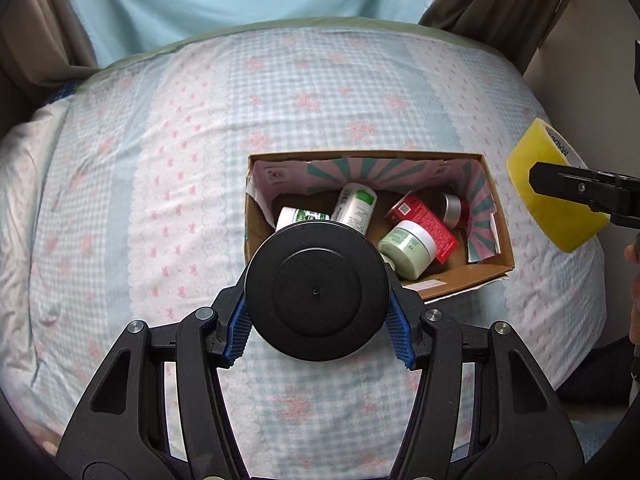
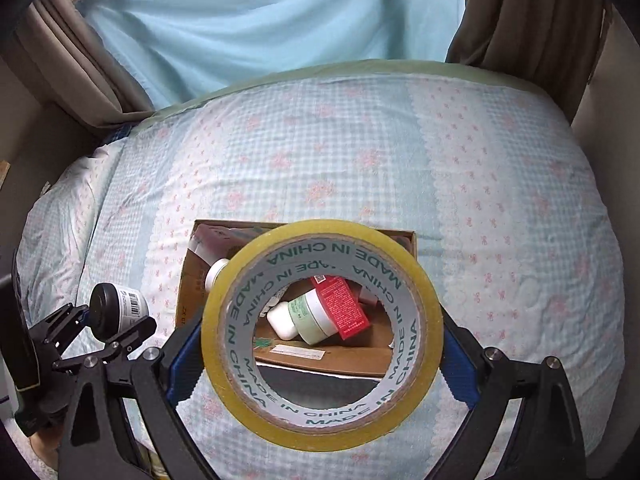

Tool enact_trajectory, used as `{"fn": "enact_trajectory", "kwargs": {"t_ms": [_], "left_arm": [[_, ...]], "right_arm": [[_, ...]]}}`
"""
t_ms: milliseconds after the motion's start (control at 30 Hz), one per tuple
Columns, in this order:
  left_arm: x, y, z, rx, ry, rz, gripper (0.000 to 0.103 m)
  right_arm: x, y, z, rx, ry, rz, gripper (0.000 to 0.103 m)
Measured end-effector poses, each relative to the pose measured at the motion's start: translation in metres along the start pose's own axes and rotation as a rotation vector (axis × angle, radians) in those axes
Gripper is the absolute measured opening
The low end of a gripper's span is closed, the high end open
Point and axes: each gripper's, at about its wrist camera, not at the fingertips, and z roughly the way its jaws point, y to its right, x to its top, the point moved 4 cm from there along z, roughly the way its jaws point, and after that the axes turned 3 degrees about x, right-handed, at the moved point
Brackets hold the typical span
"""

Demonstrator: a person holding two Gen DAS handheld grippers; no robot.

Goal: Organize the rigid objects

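Left gripper: clamped on a black-lidded jar — the blue pads press its sides, lid facing the camera, low centre of the left wrist view.
Right gripper: clamped across a roll of yellow tape, blue pads on its outer rim left and right; the roll fills the lower middle of the right wrist view, its hole facing the camera.
Step in hand: judged as carrying both items to the cardboard box for dropping in.
Box relative to left gripper: just beyond the jar, above and right of it in the frame; the jar's lid hides the box's near left corner.
Box relative to right gripper: straight behind the roll — its contents show through the roll's hole.
Box contents: white-and-green bottle, red carton, pale green jar, all lying loosely.
Free room: looks best near the front wall of the box, by the near right corner.
Doing it well: take turns — bring one item fully over the opening, lower it inside the walls, then part the jaws; the tape is wide, so lay it flat.
Surroundings: box rests on a checked bedspread, soft, so press lightly.
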Motion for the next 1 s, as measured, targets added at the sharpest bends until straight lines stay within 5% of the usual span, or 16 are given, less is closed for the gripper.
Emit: {"fn": "enact_trajectory", "kwargs": {"t_ms": [300, 700, 733, 833, 1000], "left_arm": [[0.011, 0.001, 0.081, 0.002, -0.147, -0.012, 0.053], [0.047, 0.028, 0.127, 0.007, -0.214, 0.05, 0.054], [0.047, 0.029, 0.128, 0.005, -0.216, 0.05, 0.059], [0.048, 0.029, 0.119, 0.0, -0.176, 0.058, 0.101], [0.05, 0.024, 0.104, 0.008, -0.149, 0.068, 0.103]], "right_arm": [[0.006, 0.01, 0.101, 0.038, -0.177, 0.03, 0.096], [0.012, 0.037, 0.145, 0.158, -0.263, 0.189, 0.097], [0.013, 0.038, 0.146, 0.171, -0.267, 0.206, 0.098], [0.016, 0.038, 0.145, 0.208, -0.24, 0.241, 0.103], [0.021, 0.033, 0.136, 0.198, -0.192, 0.219, 0.103]]}}
